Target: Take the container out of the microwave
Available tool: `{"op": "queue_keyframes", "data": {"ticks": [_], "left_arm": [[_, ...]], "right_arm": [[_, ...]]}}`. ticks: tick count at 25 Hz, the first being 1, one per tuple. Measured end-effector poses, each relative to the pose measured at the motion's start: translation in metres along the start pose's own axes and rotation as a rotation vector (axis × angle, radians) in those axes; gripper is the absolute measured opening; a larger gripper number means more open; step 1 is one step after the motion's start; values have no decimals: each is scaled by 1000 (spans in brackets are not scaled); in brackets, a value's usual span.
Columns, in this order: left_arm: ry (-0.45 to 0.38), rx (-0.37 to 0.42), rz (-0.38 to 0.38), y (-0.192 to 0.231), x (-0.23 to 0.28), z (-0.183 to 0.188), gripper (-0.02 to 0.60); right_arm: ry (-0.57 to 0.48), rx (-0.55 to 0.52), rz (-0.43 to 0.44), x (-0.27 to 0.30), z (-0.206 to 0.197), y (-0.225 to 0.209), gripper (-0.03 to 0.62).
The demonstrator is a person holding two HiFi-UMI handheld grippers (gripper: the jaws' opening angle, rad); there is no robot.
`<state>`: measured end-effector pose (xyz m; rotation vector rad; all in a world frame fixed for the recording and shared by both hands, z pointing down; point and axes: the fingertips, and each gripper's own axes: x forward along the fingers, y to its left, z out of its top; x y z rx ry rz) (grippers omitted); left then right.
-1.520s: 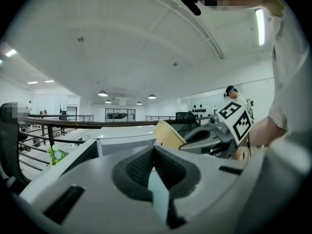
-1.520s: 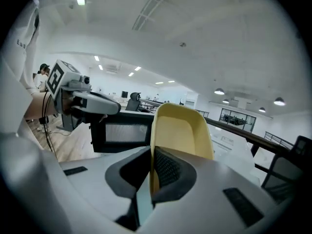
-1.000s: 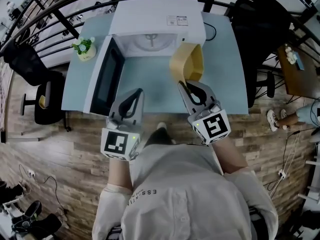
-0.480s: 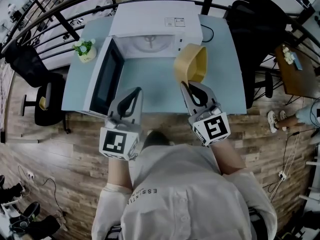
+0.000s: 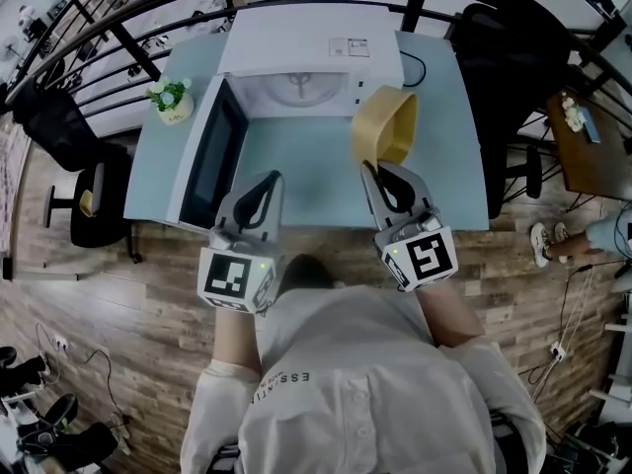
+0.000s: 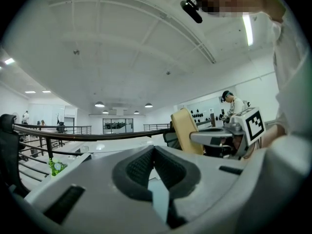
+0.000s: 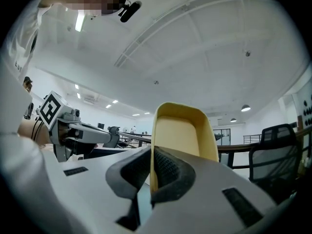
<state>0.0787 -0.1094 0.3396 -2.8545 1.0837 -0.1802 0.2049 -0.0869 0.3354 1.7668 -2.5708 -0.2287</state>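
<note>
A tan plastic container (image 5: 385,126) hangs tilted on its side over the pale blue table (image 5: 296,181), just right of the white microwave's (image 5: 306,42) open cavity. My right gripper (image 5: 368,167) is shut on the container's near wall. In the right gripper view the thin wall (image 7: 183,130) stands pinched between the pads (image 7: 165,167). My left gripper (image 5: 268,182) hovers level over the table's front, in front of the open door (image 5: 212,151), shut with nothing in it. In the left gripper view the container (image 6: 186,130) shows off to the right.
The microwave door swings out to the left toward the table's front edge. A small potted plant (image 5: 170,97) stands at the table's back left. Black chairs stand at the right (image 5: 504,57) and left (image 5: 69,181) of the table; railings run behind.
The right gripper has carried the container a little to the right, away from the microwave's opening. The left gripper has stayed in place.
</note>
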Motion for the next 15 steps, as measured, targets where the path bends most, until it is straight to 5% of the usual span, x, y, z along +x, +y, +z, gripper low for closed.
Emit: {"op": "queue_keyframes", "data": {"ticks": [15], "left_arm": [[5,2,10,5,6,0,-6]], "right_arm": [[-1,2,-4,5,2,-2,18]]}}
